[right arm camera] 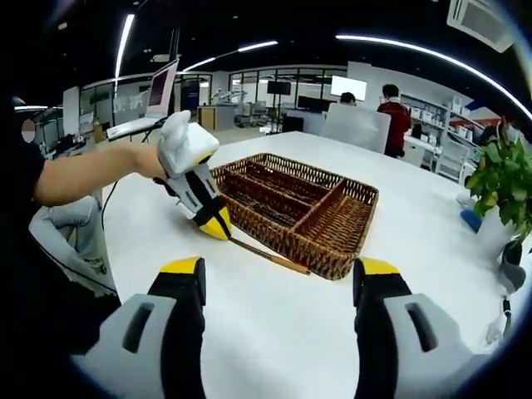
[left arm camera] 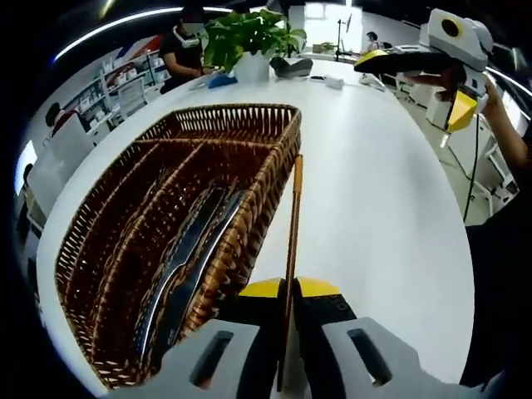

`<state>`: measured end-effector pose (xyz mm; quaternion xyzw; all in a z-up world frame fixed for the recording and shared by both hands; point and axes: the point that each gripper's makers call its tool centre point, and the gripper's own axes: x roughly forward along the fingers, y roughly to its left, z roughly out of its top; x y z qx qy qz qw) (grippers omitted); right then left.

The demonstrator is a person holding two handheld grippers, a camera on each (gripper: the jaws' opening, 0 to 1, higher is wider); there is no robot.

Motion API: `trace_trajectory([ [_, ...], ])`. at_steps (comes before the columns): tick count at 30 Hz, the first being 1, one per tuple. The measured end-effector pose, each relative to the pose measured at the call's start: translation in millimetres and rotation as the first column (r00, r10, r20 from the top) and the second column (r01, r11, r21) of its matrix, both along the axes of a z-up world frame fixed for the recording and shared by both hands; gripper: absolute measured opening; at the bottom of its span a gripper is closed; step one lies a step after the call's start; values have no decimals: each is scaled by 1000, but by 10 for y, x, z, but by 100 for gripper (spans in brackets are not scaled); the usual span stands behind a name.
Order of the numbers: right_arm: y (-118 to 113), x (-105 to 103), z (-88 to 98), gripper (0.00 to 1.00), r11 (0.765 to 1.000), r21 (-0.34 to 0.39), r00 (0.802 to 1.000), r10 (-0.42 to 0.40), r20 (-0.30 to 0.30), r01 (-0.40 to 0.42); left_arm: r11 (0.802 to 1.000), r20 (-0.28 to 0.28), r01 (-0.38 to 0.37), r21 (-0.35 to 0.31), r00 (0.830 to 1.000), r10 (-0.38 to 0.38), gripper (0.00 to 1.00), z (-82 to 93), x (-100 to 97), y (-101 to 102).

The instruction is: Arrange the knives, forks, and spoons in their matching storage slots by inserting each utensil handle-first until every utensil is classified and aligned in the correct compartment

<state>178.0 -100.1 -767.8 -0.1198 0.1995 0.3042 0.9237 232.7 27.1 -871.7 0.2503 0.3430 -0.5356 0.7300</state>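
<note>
Because the left gripper (left arm camera: pixel 287 332) has its jaws pinched tight on a thin brown utensil (left arm camera: pixel 293 241), the whole question is how that long stick lies against the wicker basket (left arm camera: pixel 274 162). In the left gripper view the utensil runs straight out from the jaws towards the far end of the worktop (left arm camera: pixel 382 208), nearly parallel to the basket's right wall and just outside it, so it sits over bare white surface and not over any slot. I cannot tell which kind of utensil it is; its free end is a slim orange-brown tip. Dark utensils (left arm camera: pixel 187 258) already lie lengthwise in the compartment next to that wall, in line with the basket's long axis.

From the right gripper view, the left gripper (right arm camera: pixel 218 226) is at the basket's (right arm camera: pixel 332 266) near-left side, the utensil (right arm camera: pixel 268 256) slanting along the rim. The right gripper (right arm camera: pixel 278 291) hangs well back, its jaws wide apart with nothing between them.

The left hand is plainly the nearer one. I'd judge the coming move to be a short sideways carry over the rim, keeping the stick in line with the slots. There is plenty of free worktop on the right, while the woven wall is the edge to clear.
</note>
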Motion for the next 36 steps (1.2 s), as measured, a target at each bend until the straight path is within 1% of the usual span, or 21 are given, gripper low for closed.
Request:
trace_trajectory([
  [3,15,-3,-55,71,1000,15,1000,-7,-9,7,1000,-20,-5,-12,1000,4,3,0,-55,1],
  [5,42,-20,-129,70,1000,30,1000,-8,-28,9,999,-22,-20,-26,1000,20,3,16,-69,4],
  [7,75,-35,-192,67,999,51,999,-10,-43,12,998,-42,-33,-44,999,31,3,39,-108,2],
  [11,124,-49,-247,64,996,85,998,-9,-58,13,997,-36,-50,-63,998,47,3,112,-148,16],
  [13,143,-48,-261,63,995,98,998,-9,-63,16,996,-44,-58,-71,998,54,3,141,-176,24],
  [15,164,-53,-307,62,994,104,997,-3,-79,11,995,-34,-68,-74,997,66,2,162,-184,28],
  [16,166,-56,-326,62,995,102,996,-4,-85,13,995,-41,-72,-68,997,69,2,155,-197,36],
  [18,162,-64,-334,62,995,96,996,-7,-83,15,997,-33,-64,-52,997,63,3,147,-234,63],
  [20,162,-73,-320,62,995,102,997,-7,-82,16,997,-44,-74,-27,996,73,3,112,-260,117],
  [22,158,-80,-294,62,995,98,997,-6,-76,14,997,-27,-64,51,997,65,3,42,-284,233],
  [23,154,-80,-282,62,995,95,997,-7,-73,14,996,-38,-54,70,998,57,3,15,-324,252],
  [25,148,-75,-260,62,996,89,998,-7,-67,13,996,-33,-52,70,998,54,3,18,-327,246],
  [27,146,-71,-246,62,997,82,998,-8,-63,13,994,-52,-35,102,998,40,4,-14,-373,256],
  [28,148,-70,-241,63,997,79,998,-7,-62,12,992,-47,-14,124,999,20,4,-26,-380,270],
  [29,151,-72,-234,63,997,73,998,-5,-62,10,991,-28,-6,133,1000,10,4,-24,-360,267],
  [30,153,-73,-231,63,997,71,998,-4,-62,9,990,-21,-3,139,1000,6,4,-24,-349,261],
  [33,149,-76,-209,65,999,51,998,-4,-56,7,987,-33,8,163,999,-3,6,-19,-345,243],
  [34,140,-75,-200,65,999,41,998,-8,-55,10,984,-33,32,178,999,-26,7,-16,-349,234],
  [36,122,-76,-182,67,1000,22,998,-13,-53,14,980,-41,51,193,998,-44,8,-8,-352,207],
])
